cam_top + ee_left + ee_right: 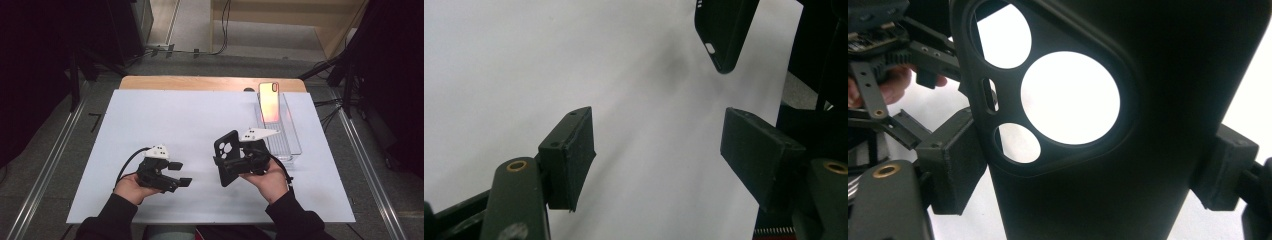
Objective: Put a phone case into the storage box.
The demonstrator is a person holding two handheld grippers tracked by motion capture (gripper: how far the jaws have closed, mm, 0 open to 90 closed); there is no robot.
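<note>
A black phone case (227, 155) with round camera cut-outs stands upright above the white sheet, clamped by its two long edges in my right gripper (236, 165). In the right gripper view the case (1148, 125) sits between the two pads, which press on its sides; my right gripper (1088, 170) is shut on it. My left gripper (181, 173) hovers low over the sheet to the left of the case, jaws wide apart and empty. In the left gripper view my left gripper (661, 155) points at bare sheet, with a corner of the case (724, 30) at the top right.
A phone (269, 102) with a glossy orange-pink back leans in a clear plastic tray (295, 145) at the right rear of the table. The white sheet (165, 115) covers most of the wooden tabletop (200, 82). Dark equipment and cables surround the table.
</note>
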